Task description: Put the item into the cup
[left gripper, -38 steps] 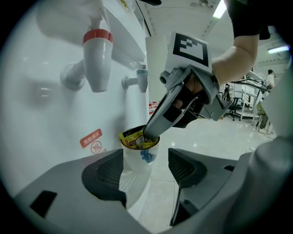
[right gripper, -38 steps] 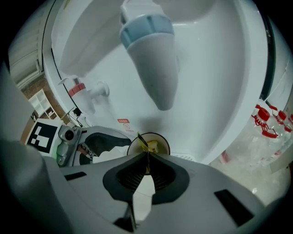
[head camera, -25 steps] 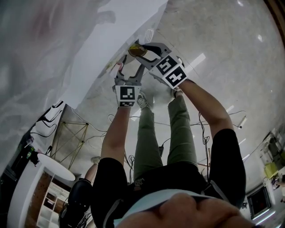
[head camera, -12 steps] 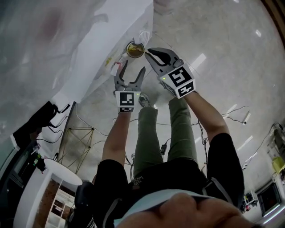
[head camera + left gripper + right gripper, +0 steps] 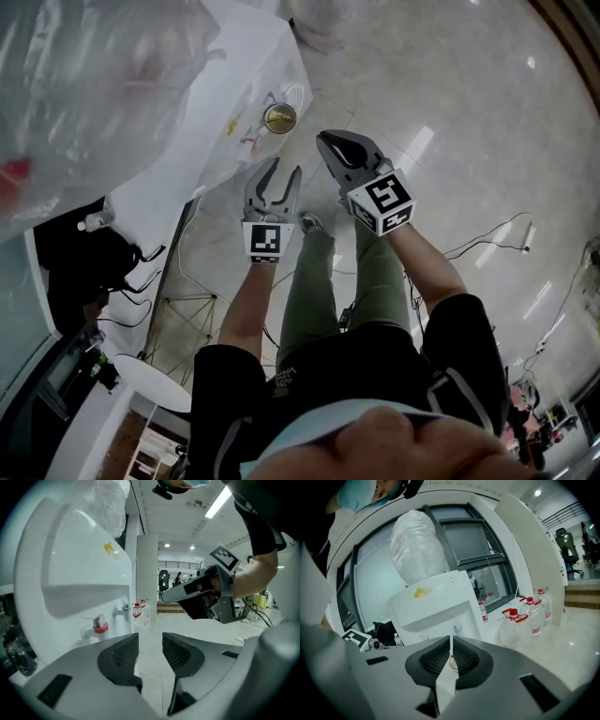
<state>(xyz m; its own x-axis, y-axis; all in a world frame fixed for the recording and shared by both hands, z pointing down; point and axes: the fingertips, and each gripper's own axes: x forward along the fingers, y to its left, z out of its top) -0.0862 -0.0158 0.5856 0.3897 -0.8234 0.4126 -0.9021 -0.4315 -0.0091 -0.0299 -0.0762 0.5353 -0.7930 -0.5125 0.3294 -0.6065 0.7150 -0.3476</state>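
White dispenser: carries the cup on its front edge.
Cup: upright, with something amber-gold inside. I cannot tell whether that is the item. It stands ahead of both grippers and apart from them.
Left gripper: pads apart and closing, nothing between them.
Right gripper: closing, pads all but together, gripping nothing.
Head view alone: looks into the cup.
Left gripper view alone: red tap and blue tap.
Right gripper view alone: red-capped water bottles on the floor.
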